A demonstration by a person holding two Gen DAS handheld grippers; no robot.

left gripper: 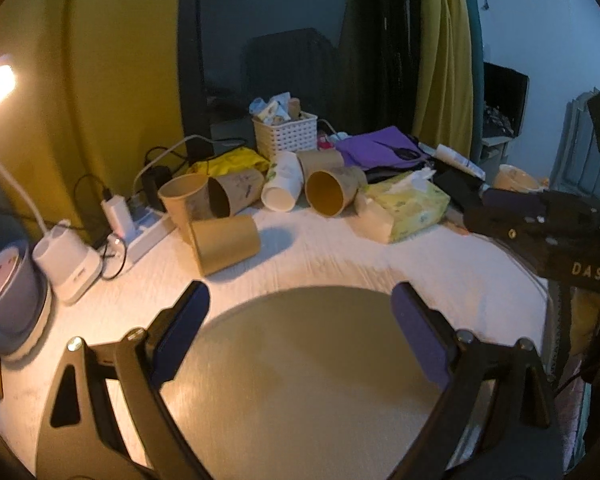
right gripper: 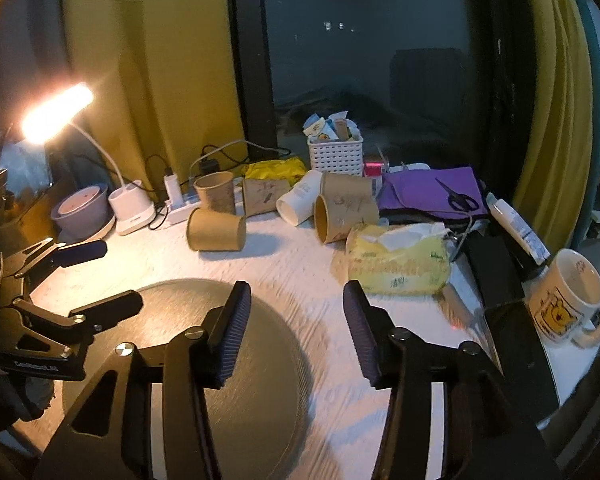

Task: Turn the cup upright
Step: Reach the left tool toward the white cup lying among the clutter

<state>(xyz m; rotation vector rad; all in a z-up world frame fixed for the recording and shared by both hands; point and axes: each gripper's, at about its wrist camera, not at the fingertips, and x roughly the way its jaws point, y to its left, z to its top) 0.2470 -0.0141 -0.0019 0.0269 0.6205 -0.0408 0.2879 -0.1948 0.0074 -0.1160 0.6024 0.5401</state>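
Several brown paper cups lie at the back of the white table. The nearest brown cup (left gripper: pixel 225 243) (right gripper: pixel 216 230) lies on its side, apart from the others. One brown cup (left gripper: pixel 185 200) (right gripper: pixel 216 192) stands upright behind it. Another brown cup (left gripper: pixel 332 192) (right gripper: pixel 340 216) lies with its mouth toward me, next to a white cup (left gripper: pixel 282 188) (right gripper: pixel 300 198) on its side. My left gripper (left gripper: pixel 300 316) is open and empty over a round dark mat (left gripper: pixel 300 380); it also shows in the right wrist view (right gripper: pixel 100 276). My right gripper (right gripper: pixel 296 320) is open and empty; its body shows in the left wrist view (left gripper: pixel 540 232).
A yellow tissue pack (right gripper: pixel 396 264), a mug (right gripper: pixel 568 296), a black box (right gripper: pixel 496 268), purple cloth with scissors (right gripper: pixel 456 196), a white basket (right gripper: pixel 335 156), a power strip (right gripper: pixel 180 208), a lamp base (right gripper: pixel 134 208) and a purple pot (right gripper: pixel 82 210) ring the table.
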